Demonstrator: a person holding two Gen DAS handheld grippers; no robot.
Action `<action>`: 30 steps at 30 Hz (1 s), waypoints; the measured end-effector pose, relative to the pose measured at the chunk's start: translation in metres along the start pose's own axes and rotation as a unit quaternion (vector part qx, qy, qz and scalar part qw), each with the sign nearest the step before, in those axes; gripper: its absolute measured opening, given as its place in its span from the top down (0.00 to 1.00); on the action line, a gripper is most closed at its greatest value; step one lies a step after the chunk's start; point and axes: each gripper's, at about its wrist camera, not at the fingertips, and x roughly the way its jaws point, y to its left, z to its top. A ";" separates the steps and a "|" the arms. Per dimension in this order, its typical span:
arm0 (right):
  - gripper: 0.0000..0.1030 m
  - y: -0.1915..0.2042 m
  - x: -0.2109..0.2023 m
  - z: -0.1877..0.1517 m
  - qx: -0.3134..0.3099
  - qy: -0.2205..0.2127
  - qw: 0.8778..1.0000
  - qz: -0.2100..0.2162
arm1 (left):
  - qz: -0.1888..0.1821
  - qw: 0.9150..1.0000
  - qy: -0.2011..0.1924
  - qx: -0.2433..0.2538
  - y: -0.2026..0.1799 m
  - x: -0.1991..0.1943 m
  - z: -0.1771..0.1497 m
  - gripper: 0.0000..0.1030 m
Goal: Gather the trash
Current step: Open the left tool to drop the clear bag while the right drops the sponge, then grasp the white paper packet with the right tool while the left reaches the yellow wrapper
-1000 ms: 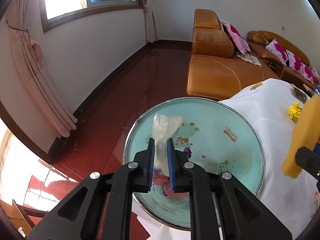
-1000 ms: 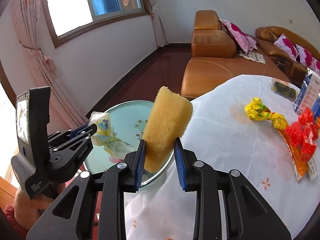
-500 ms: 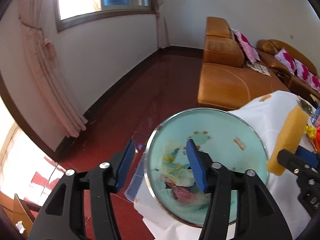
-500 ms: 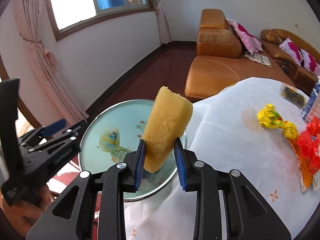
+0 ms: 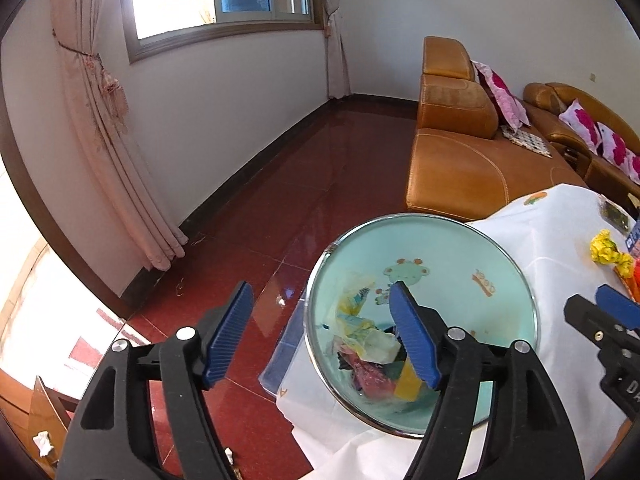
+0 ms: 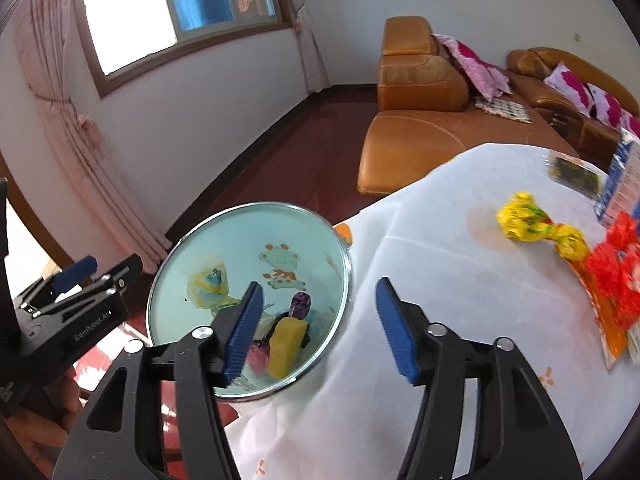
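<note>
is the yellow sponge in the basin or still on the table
In the basin. The sponge lies among wrappers at its bottom; the right gripper, jaws opening, holds nothing.

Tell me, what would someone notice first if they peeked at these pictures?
Probably the big mint-green basin with a cartoon bear, at the table's edge, with a yellow sponge and wrappers lying inside. Then the bright yellow wrapper and red wrapper on the white tablecloth.
</note>
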 end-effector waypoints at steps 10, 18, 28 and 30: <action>0.19 -0.036 -0.038 -0.029 0.036 -0.032 0.997 -0.062 | -0.023 0.999 0.010 0.036 -0.034 -0.010 -0.017 0.19; 0.20 -0.098 -0.073 -0.052 0.100 -0.056 0.986 -0.117 | -0.053 0.996 0.017 0.072 -0.078 -0.021 -0.029 0.15; 0.32 -0.188 -0.111 -0.082 0.167 -0.062 0.967 -0.183 | -0.070 0.991 0.021 0.115 -0.116 -0.026 -0.039 0.11; 0.36 -0.211 -0.119 -0.088 0.181 -0.059 0.962 -0.195 | -0.067 0.990 0.021 0.119 -0.121 -0.025 -0.040 0.11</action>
